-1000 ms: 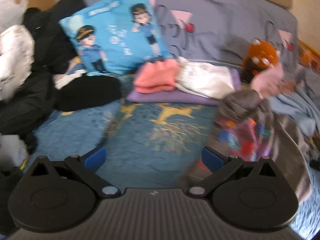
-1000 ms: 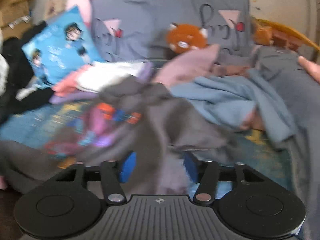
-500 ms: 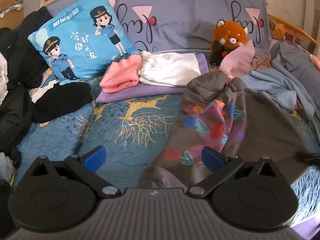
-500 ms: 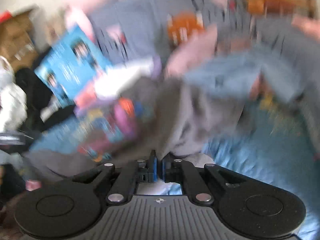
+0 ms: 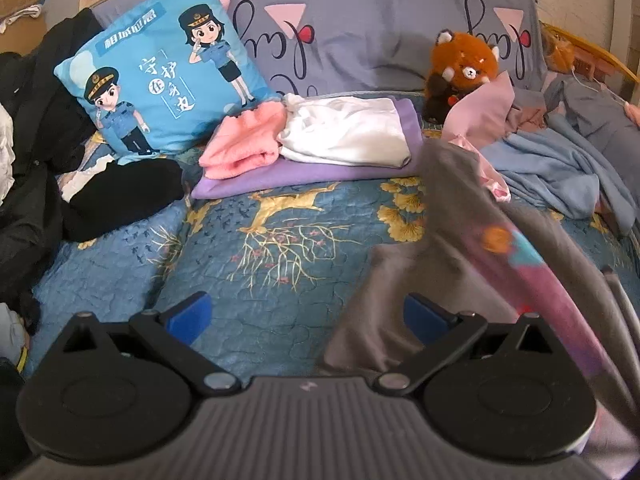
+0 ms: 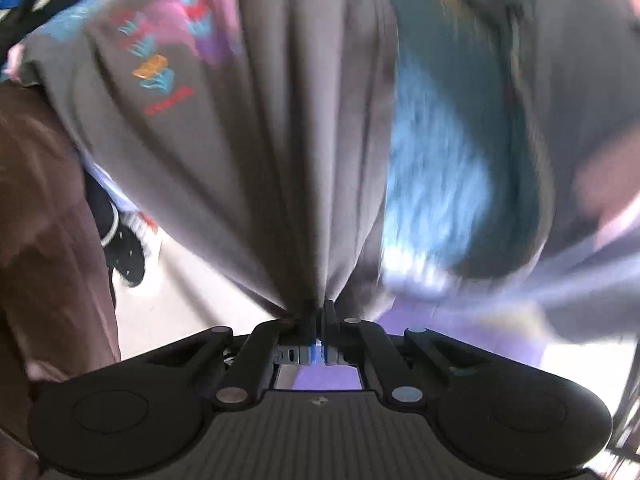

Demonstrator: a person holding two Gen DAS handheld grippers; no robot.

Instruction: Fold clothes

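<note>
Right gripper (image 6: 318,312) pinched on bunched grey flower-printed cotton garment (image 6: 248,128); left gripper (image 5: 306,314) spread, empty: single-point hold risks slippage or tangled draping.

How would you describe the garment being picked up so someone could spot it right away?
Start at the blue patterned bedspread and look to its right side, below the red panda toy. The grey shirt rises off the bed there, pinched in the right gripper. Unlike the plain light blue garment beside it, it carries a colourful flower print.
</note>
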